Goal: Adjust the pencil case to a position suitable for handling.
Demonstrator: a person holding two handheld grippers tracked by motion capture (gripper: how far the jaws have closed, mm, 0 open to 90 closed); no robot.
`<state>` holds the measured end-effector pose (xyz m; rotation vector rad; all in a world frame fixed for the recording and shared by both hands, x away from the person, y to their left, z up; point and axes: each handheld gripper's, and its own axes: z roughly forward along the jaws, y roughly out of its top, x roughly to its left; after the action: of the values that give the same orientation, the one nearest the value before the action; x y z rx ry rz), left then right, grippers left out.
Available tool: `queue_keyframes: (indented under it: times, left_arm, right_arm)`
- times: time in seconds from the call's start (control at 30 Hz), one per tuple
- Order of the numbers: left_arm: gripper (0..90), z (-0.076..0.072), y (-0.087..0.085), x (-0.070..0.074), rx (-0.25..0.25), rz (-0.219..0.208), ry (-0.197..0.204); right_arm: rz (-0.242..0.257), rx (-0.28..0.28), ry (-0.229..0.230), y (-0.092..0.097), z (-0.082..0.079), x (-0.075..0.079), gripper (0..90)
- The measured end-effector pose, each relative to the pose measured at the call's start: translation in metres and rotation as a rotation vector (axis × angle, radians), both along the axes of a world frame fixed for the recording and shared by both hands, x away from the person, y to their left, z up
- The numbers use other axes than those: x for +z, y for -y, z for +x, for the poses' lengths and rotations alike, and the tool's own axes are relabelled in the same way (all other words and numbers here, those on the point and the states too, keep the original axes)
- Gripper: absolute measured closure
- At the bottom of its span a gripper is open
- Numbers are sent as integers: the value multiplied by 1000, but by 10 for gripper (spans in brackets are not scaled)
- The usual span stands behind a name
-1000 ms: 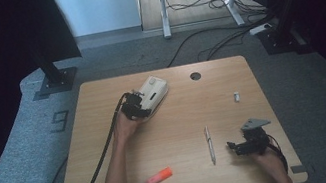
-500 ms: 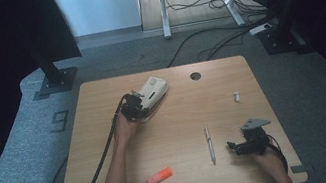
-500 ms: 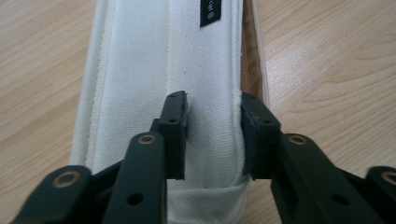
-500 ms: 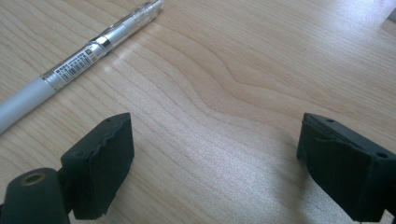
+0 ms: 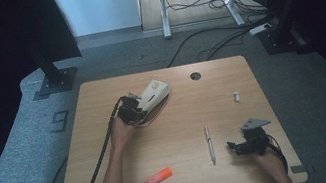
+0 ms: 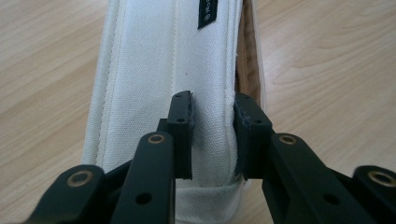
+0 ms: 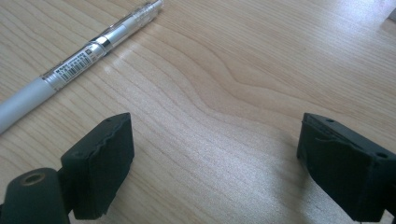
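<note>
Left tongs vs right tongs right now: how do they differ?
The left tongs have just been closing and pinch a fold of the white fabric pouch; the right tongs stand wide open with bare table between them. The left tongs sit at the far left of the table, the right tongs near the front right, beside the pen without touching it. Both have black jaws and are hand-held.

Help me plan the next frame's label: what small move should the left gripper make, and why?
Probably lift slightly to test the grip. The left gripper has just been closing, and its pads now pinch a fold of the white fabric pouch, which lies on the table. The right gripper waits open.
</note>
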<state>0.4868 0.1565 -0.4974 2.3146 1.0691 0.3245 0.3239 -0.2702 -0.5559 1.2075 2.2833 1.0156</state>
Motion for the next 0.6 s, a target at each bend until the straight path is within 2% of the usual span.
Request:
queue_keyframes:
  times: [0.17,0.2,0.27,0.47,0.6]
  left_arm:
    - [714,-5,-4,1,-21,-28,-29]
    - [714,-7,-6,1,-29,-47,-50]
    - [713,-10,-9,2,-29,-69,-68]
    - [713,-20,-12,4,-33,-73,-76]
    - [713,-27,-13,6,-35,-61,-73]
  right_arm:
    - [0,0,0,0,0,0,104]
    - [0,0,0,0,0,0,104]
    - [0,0,0,0,0,0,104]
    - [0,0,0,0,0,0,104]
    - [0,0,0,0,0,0,104]
